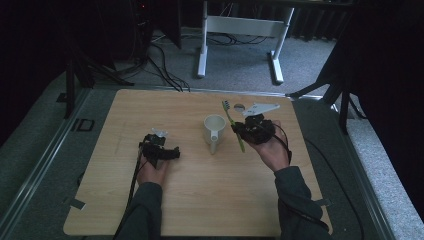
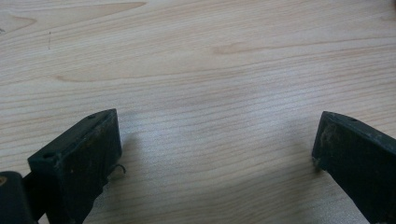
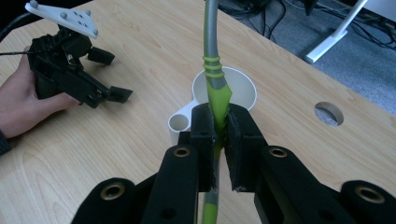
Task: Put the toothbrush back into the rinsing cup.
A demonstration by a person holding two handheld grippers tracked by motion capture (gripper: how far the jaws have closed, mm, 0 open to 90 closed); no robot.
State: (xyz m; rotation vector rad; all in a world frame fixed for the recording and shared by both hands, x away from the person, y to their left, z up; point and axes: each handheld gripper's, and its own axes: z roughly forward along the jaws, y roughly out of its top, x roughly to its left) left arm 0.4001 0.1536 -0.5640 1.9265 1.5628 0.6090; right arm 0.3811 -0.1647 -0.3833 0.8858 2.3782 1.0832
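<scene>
Right gripper (image 3: 219, 135) had the toothbrush (image 3: 212, 70) clamped mid-handle, just right of the white cup (image 1: 214, 129).
Looked like it was held bristles-up to tip into that cup, while the left gripper (image 1: 161, 150) rested left of it, jaws apart on the tabletop (image 2: 210, 70).

Black tongs (image 3: 219, 135) – brass-ringed screw holes, grey plate – dark sleeves (image 1: 145, 210).
</scene>
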